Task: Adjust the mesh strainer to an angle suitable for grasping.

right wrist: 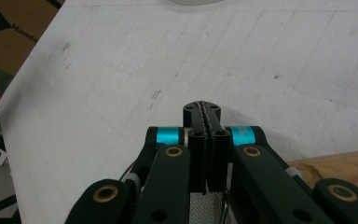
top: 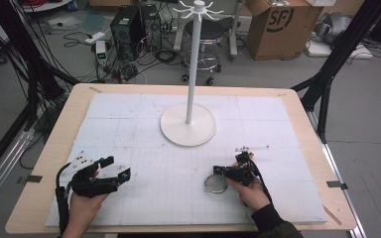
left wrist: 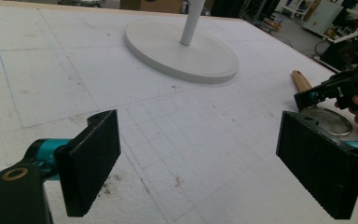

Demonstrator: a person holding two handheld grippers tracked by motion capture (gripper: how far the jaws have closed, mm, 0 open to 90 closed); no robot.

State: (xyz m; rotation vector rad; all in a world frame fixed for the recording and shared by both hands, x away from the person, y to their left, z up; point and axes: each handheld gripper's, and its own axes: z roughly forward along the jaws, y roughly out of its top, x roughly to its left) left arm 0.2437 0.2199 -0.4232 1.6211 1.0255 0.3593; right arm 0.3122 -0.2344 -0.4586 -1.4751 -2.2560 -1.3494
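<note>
We see the round metal strainer [top: 215, 183] lying flat on the white foam mat [top: 144, 119], just beside the right gripper [top: 220, 170]; its jaws are pressed together with nothing visibly between them; the left gripper [top: 116, 167], well apart, stands spread wide over bare mat; the white stand [top: 188, 126] rises beyond.

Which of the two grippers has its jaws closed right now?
The right gripper, by the round metal mesh strainer: its black jaws meet. The left gripper holds its jaws wide apart.
</note>
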